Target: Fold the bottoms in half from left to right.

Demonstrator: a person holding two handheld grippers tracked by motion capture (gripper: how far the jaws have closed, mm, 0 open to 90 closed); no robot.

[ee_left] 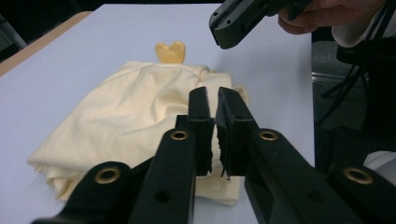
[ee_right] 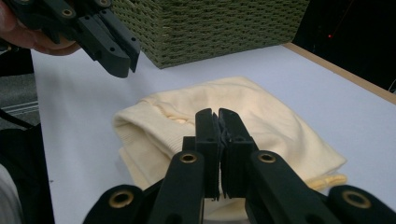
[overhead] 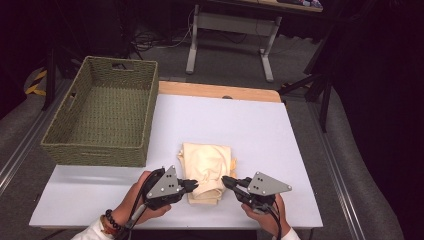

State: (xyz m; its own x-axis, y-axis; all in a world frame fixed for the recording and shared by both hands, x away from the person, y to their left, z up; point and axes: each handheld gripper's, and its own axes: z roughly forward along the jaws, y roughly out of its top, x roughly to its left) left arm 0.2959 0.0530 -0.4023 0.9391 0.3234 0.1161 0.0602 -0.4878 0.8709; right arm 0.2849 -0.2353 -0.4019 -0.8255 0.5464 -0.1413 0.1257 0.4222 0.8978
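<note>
A folded cream cloth (overhead: 207, 170) is lying on the white table (overhead: 260, 135), near the edge where the person is standing. A green woven basket (overhead: 102, 112) is sitting to the left of the cloth and further from the person, well apart from the cloth.

The left gripper (overhead: 192, 185) is pointing at the near left corner of the cloth, just beside it. In the left gripper view its jaws are standing together, with only a thin slit between the pads, and no cloth is lying between them; the cloth (ee_left: 140, 116) is resting just behind the tips. The left hand (overhead: 140, 200) is holding this gripper from below.

The right gripper (overhead: 227, 181) is pointing at the near right corner of the cloth. In the right gripper view its jaws are also pressed together with nothing between them, and the cloth (ee_right: 261, 116) is lying beyond them, in front of the basket (ee_right: 210, 28).
</note>
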